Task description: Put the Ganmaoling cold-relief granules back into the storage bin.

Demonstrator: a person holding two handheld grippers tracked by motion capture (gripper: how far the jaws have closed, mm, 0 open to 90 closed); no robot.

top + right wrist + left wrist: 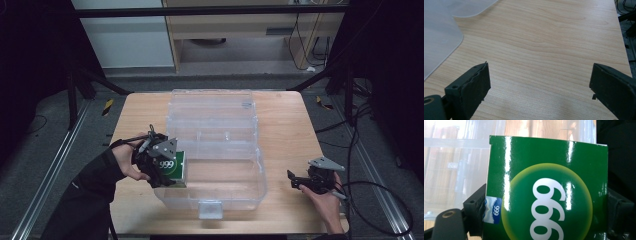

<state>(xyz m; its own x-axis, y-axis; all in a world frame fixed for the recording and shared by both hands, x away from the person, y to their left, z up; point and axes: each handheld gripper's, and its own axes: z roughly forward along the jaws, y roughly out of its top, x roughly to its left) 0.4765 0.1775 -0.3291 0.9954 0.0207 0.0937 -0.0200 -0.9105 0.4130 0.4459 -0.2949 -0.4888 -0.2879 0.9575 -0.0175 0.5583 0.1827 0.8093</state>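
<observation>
A glossy green box (544, 195) printed with white "999" sits between the jaws of my left gripper (546, 212), which are shut on its two sides. In the high view the green box (176, 167) hangs at the left wall of the clear plastic bin (235, 192), with my left gripper (167, 172) just left of it. My right gripper (539, 87) stands open over bare wood with nothing between its jaws. In the high view the right gripper (295, 181) rests near the table's front right, a little right of the bin.
The bin's clear lid (212, 112) lies open behind it toward the far edge of the wooden table (285, 130). A corner of clear plastic (441, 37) shows at the upper left of the right gripper view. Dark frame legs and cables surround the table.
</observation>
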